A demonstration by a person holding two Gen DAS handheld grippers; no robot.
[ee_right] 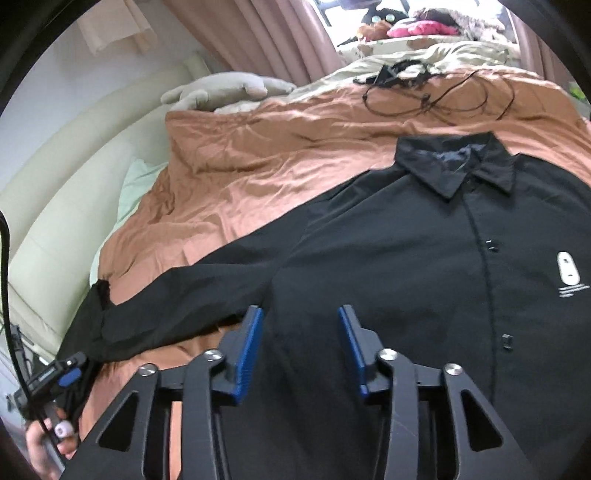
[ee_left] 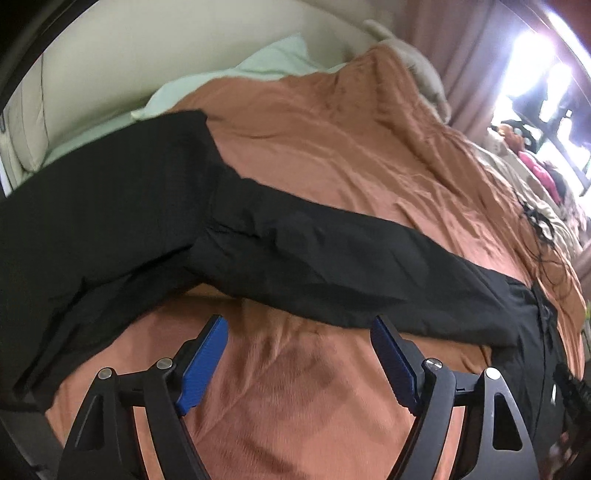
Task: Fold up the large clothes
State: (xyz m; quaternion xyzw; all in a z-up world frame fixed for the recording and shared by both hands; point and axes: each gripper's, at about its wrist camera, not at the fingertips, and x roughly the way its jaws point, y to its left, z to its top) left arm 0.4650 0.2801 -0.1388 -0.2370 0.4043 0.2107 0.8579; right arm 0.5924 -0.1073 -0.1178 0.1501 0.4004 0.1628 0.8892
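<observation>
Black shirt (ee_right: pixel 406 258) lies flat, face up on the orange bedspread (ee_right: pixel 277 155) — thin, limp, probably slippery. Left gripper (ee_left: pixel 299 354) and right gripper (ee_right: pixel 301 347) gape empty (best pinch: cuff and shoulder seam).

I'm looking across the rust-orange bedspread (ee_right: pixel 280 155), all creased. At its far edge a tangle of black cable (ee_right: pixel 436 92) lies loose. A grey plush toy (ee_right: pixel 225 92) sprawls at the far left corner, by the pink curtain (ee_right: pixel 258 33). A pale green pillow (ee_left: pixel 273 62) leans against the cream headboard (ee_left: pixel 110 55).
</observation>
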